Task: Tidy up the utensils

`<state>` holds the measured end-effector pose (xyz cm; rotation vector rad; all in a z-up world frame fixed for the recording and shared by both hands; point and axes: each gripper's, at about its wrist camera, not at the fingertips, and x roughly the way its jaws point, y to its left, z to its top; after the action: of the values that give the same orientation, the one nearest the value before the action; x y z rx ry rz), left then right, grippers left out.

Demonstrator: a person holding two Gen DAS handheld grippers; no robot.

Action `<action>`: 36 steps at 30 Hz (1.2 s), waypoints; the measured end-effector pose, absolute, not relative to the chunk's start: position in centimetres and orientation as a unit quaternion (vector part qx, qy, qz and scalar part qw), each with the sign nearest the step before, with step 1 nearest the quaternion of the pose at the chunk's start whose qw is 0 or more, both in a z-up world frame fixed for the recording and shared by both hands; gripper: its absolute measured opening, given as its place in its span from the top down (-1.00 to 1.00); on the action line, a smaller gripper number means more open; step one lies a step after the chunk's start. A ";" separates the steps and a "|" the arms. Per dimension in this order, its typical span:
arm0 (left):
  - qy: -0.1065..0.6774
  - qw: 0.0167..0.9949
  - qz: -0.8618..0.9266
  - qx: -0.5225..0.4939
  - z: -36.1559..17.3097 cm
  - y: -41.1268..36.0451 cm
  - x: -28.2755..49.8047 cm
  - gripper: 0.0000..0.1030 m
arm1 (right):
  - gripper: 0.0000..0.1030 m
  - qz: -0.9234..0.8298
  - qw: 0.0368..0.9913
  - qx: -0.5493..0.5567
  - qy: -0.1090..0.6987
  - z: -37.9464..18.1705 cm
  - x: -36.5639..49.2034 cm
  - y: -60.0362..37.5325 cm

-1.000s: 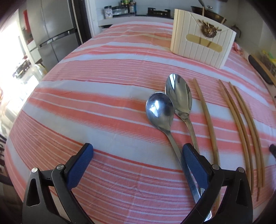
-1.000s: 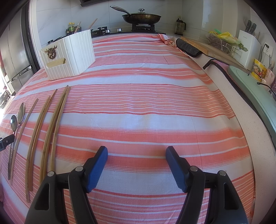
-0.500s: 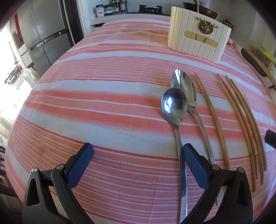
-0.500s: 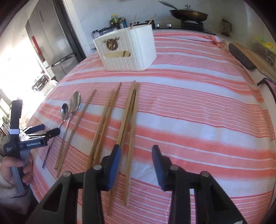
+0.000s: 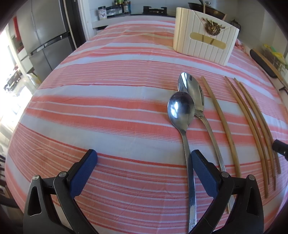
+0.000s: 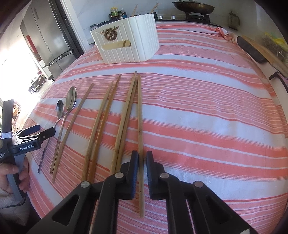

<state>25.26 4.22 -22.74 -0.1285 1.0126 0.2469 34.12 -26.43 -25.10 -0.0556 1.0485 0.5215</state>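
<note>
Two steel spoons lie side by side on the striped cloth: a smaller one [image 5: 180, 111] and a larger one [image 5: 191, 90]. Several wooden chopsticks [image 5: 252, 115] lie to their right. A white ribbed utensil holder [image 5: 203, 43] stands at the back. My left gripper [image 5: 144, 162] is open low over the cloth, its right finger beside the smaller spoon's handle. My right gripper [image 6: 142, 158] has its jaws nearly closed around the rightmost chopstick [image 6: 140, 126], with a small gap still showing. The spoons [image 6: 66, 104] and holder [image 6: 127, 43] also show in the right wrist view.
A fridge [image 5: 45, 36] stands at the left. A stove with a pan [image 6: 194, 7] is behind the table. A dark board [image 6: 252, 48] lies at the right edge. The left gripper and the hand holding it [image 6: 21, 142] show at the table's left edge.
My right gripper swung left to the chopsticks, came down, and narrowed its jaws around the rightmost one. My left gripper shifted slightly right toward the smaller spoon's handle, still open.
</note>
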 end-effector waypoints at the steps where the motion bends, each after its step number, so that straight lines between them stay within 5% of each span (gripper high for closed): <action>1: 0.483 0.866 0.117 -0.061 -22.7 4.2 25.3 -0.99 | 0.85 0.245 0.834 -0.027 0.494 -25.1 34.1 -26.4; 21: 0.487 0.868 0.087 -0.050 -22.8 6.6 25.7 -0.99 | 0.86 0.156 0.858 -0.008 0.490 -24.9 33.4 -29.6; 28: 0.510 0.858 0.050 -0.034 -22.8 8.4 26.0 -0.99 | 0.45 0.167 0.857 -0.008 0.488 -24.9 32.9 -30.0; 36: 0.529 0.849 0.002 0.006 -22.8 6.2 28.6 -0.99 | 0.41 0.212 0.823 -0.060 0.523 -24.5 34.4 -29.3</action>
<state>28.61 6.20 -22.79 0.0120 1.1140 0.0051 34.43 -29.26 -24.49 -0.1284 1.1119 0.4515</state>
